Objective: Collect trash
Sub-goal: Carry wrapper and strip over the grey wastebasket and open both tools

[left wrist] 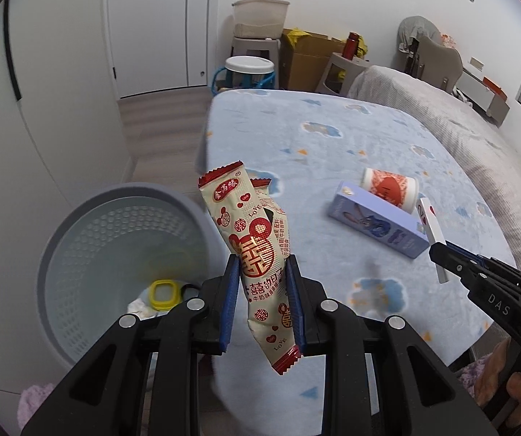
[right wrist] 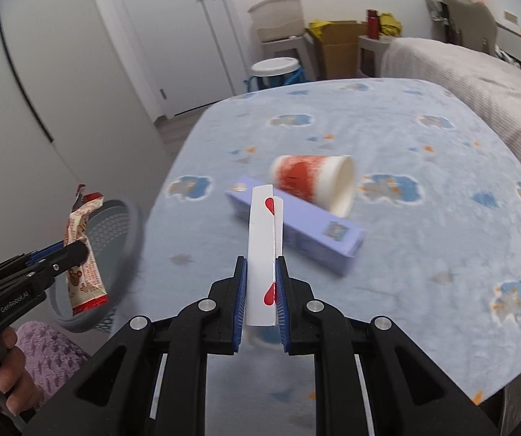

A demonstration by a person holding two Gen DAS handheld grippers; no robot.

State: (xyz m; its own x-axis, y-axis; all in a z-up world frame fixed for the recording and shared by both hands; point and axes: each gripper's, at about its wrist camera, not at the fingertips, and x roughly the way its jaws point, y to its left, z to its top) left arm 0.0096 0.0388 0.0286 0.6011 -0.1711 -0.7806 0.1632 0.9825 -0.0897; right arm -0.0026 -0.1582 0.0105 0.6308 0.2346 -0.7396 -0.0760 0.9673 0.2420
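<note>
My left gripper is shut on a red and cream snack wrapper, held upright beside the rim of a grey trash bin. The wrapper also shows in the right wrist view, above the bin. My right gripper is shut on a folded white playing card with red hearts, held above the table; the card also shows in the left wrist view. A red and white paper cup lies on its side against a purple carton on the blue tablecloth.
The bin holds a yellow ring and crumpled white paper. White cabinets and a door stand behind. Stools, boxes and a white bucket stand past the table. A grey bed lies to the right.
</note>
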